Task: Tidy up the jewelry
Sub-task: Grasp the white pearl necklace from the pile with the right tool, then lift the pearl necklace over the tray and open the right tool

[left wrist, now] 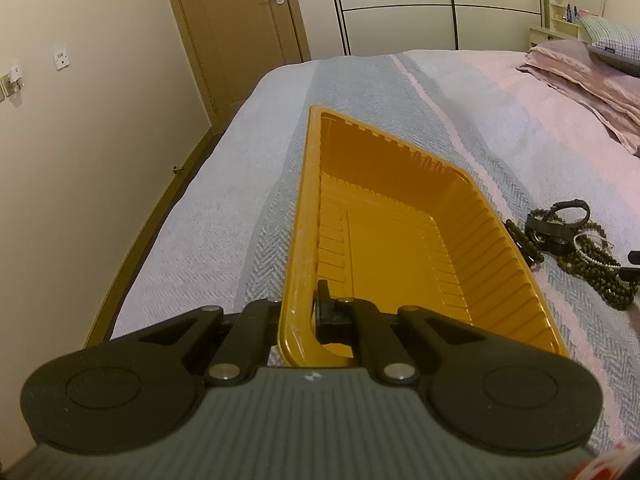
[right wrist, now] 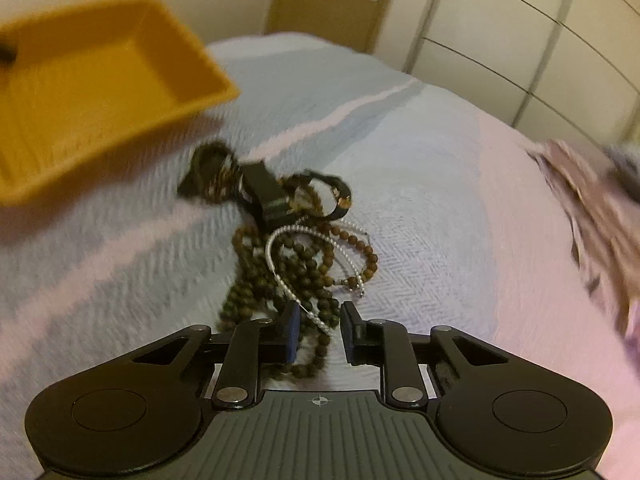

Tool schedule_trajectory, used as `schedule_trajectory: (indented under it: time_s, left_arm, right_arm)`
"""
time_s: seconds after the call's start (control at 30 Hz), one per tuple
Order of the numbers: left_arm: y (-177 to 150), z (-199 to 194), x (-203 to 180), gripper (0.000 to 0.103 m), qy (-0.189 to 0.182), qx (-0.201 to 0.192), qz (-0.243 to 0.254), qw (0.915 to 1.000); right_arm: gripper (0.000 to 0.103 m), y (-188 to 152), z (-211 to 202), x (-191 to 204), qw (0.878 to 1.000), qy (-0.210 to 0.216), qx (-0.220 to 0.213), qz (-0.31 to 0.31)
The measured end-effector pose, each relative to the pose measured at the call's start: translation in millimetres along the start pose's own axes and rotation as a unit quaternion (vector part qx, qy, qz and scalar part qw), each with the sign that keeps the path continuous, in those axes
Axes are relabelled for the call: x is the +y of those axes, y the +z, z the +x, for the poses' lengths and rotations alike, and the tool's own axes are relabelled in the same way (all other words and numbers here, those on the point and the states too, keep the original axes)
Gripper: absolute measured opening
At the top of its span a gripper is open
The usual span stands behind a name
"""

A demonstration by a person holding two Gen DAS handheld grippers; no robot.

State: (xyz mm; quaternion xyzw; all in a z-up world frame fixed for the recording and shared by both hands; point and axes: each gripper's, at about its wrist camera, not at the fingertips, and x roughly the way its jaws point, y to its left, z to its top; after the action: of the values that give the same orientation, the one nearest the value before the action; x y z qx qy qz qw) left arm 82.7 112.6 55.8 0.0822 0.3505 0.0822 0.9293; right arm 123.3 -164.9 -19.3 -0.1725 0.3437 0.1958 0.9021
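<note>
**Jewelry heaped on the bed, yellow tray gripped at its rim**

Bedspread first: a wide woven cover (right wrist: 420, 184) in pale blue and pink bands with a herringbone weave fills both views, and everything else lies on it or hangs over it. Behind it stand cream wardrobe doors with dark curved lines (left wrist: 400, 0) and a brown wooden door with a metal handle (left wrist: 248, 20). A folded pink blanket (left wrist: 580, 76) lies at the far right of the bed, with a checked green pillow (left wrist: 612, 40) on top of it.

Next in size is the rectangular yellow plastic tray with ribbed walls (left wrist: 400, 240). The left gripper (left wrist: 298, 312) pinches the tray's near left rim, one finger outside the wall and one inside. In the right wrist view the tray (right wrist: 100, 92) appears blurred at upper left, and whether it touches the cover cannot be told.

The pile of jewelry (right wrist: 288, 248) lies on the cover to the right of the tray, close beside it but apart from it. The left wrist view shows the same pile (left wrist: 568, 244) at its right edge. In it are long strands of dark brown wooden beads (right wrist: 248, 292), a black strap or band (right wrist: 266, 196), a dark ring-shaped bracelet (right wrist: 336, 192) and a thin string of small white pearls (right wrist: 280, 268), all tangled together.

The right gripper (right wrist: 320, 332) stands spread over the near end of the pile, with bead strands and the pearl string between its fingers; it clasps nothing.
</note>
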Motion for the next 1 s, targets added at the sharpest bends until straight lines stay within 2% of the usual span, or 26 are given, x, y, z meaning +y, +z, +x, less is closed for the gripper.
schedule_trajectory:
  time_s: [0.1,0.13,0.17,0.27,0.43,0.6,1.0]
  left_arm:
    - [0,2,0,0.003,-0.001,0.0,-0.003,1.0]
    - [0,2,1,0.003,-0.001,0.0,-0.004,1.0]
    - [0,3,1,0.003,-0.002,0.001,-0.005,1.0]
    - [-1,3,2,0.003,-0.003,0.001,-0.007,1.0]
    - [-2,4,3,0.003,-0.006,0.002,-0.01,0.9999]
    - [-3,4,5,0.003,-0.007,0.0,-0.013,0.9999]
    - [-3,4,8,0.003,-0.011,-0.003,-0.017,0.9998]
  right_arm:
    - [0.015,0,7,5,0.999,-0.002,0.009,-0.048]
    - [0.004,-1,9,5,0.998,-0.002,0.011,-0.058]
    - [0.003,0,10,6,0.998,-0.005,0.011,-0.064]
    - [0.003,3,6,3,0.997,-0.013,0.001,-0.071]
    - [0.002,18,-19,-15,0.997,-0.04,-0.038,-0.046]
    - [0.002,47,-52,-31,0.994,-0.062,-0.084,-0.04]
    - [0.002,112,-116,-46,0.981,-0.074,-0.169,-0.055]
